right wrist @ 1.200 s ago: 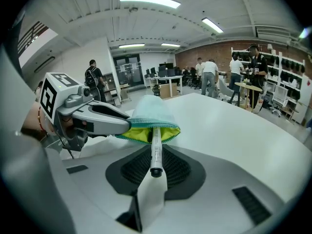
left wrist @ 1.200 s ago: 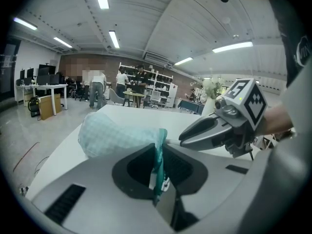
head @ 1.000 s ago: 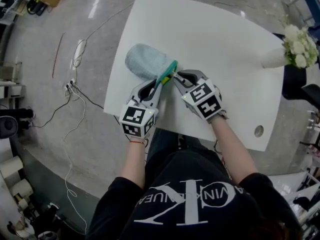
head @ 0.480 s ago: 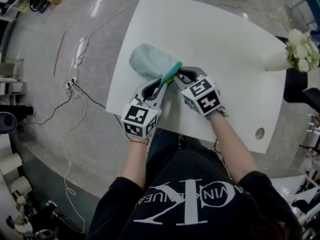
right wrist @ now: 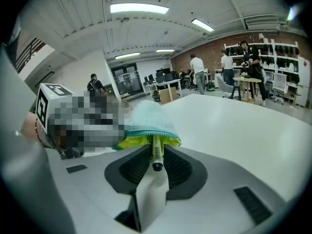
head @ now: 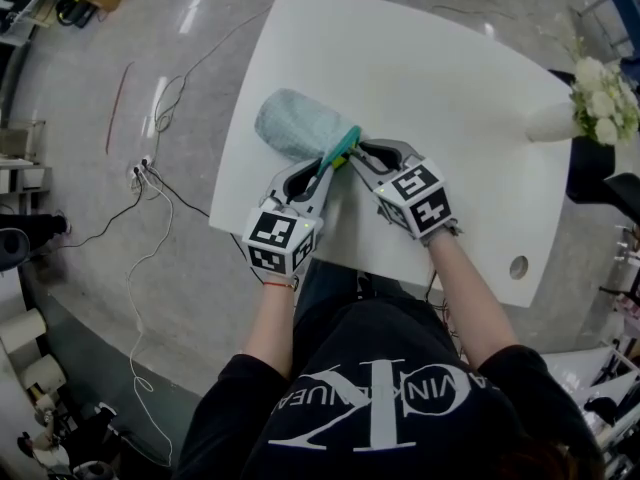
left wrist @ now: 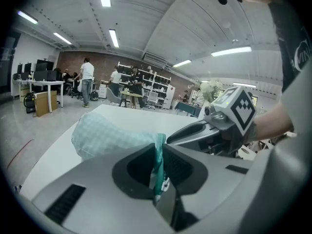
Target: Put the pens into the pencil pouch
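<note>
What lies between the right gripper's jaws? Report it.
A pen, front end inside the pouch; the right gripper is opening its jaws around it, seen in the right gripper view.

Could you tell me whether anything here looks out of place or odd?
Only the pen: it juts partway out of the pencil pouch, between the right tongs, whose jaws are opening.

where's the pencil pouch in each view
Head view: pouch just left of centre, lying on the white table.
Left gripper view: pouch left of centre, on the table.
Right gripper view: pouch at centre.
Shared landmark: the white table.
</note>
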Available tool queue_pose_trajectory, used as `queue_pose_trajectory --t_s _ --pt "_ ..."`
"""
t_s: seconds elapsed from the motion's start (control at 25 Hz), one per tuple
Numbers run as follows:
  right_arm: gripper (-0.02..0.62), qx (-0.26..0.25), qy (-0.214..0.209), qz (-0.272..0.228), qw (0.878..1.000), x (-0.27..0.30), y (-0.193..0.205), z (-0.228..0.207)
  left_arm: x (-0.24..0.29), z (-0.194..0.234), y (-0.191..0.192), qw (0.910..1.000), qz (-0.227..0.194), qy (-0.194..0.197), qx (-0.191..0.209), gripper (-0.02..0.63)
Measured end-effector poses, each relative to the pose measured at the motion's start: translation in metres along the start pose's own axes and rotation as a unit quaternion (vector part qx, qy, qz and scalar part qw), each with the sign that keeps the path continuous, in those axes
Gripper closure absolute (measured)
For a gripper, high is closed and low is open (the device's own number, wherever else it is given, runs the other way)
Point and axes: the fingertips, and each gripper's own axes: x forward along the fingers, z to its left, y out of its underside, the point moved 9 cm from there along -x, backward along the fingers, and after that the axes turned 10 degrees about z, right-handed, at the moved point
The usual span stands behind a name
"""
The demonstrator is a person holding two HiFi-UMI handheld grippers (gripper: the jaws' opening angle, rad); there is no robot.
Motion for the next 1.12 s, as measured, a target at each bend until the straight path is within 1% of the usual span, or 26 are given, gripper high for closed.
queue_pose_trajectory --t_s 0.12,0.2,0.36,0.44,0.72,1.12 --pt "0.495 -0.003 0.001 0.005 1.0 -0.008 0.006 -0.001 0.0 0.0 0.0 1.0 0.0 -0.001 -0.002 0.558" --pt "0.5 -0.011 0.006 0.028 1.0 -0.01 0.013 0.0 -0.001 0.001 -0.001 1.0 0.001 -0.001 -0.001 0.558" --pt "0.564 -0.019 0.015 0.057 0.998 -0.005 0.023 0.0 -0.002 0.001 0.0 1.0 0.002 -0.004 -0.002 0.558" --pt "0.583 -0.017 0.015 0.065 0.998 -0.002 0.024 0.0 -0.002 0.001 0.0 1.0 0.002 -0.006 -0.003 0.558" --pt "0.584 -0.01 0.016 0.063 0.998 0.003 0.016 -0.001 -0.002 0.001 0.001 1.0 0.0 -0.007 -0.006 0.558" --pt "0.584 -0.016 0.012 0.067 0.998 0.019 0.0 0.002 -0.003 0.003 0.004 0.9999 0.0 -0.006 -0.01 0.559"
